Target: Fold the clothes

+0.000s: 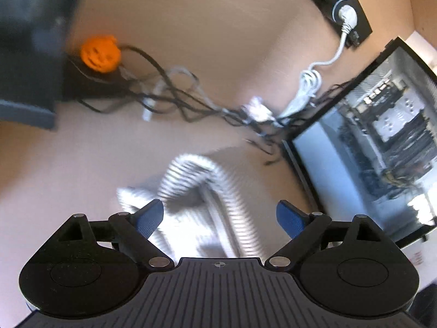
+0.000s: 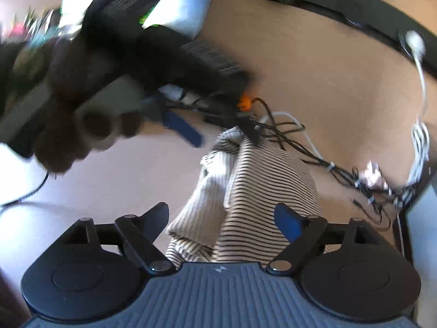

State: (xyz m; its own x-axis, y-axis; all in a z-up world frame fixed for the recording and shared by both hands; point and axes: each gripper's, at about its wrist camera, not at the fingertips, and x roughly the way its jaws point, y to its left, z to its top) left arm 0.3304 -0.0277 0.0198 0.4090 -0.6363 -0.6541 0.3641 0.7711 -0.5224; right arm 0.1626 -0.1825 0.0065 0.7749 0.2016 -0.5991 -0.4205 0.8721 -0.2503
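A cream garment with thin dark stripes lies bunched on the tan table. My right gripper is open just above its near end, and cloth shows between the spread blue pads. In the left wrist view the striped garment is blurred by motion, and my left gripper hangs open over it, holding nothing. The right wrist view shows the left gripper from outside, held by a hand, its blue finger beside the garment's far, raised end.
A tangle of black and white cables runs across the far table. An orange pumpkin figure sits on a dark box. A glass-sided computer case stands at the right. A white plug sits in a black strip.
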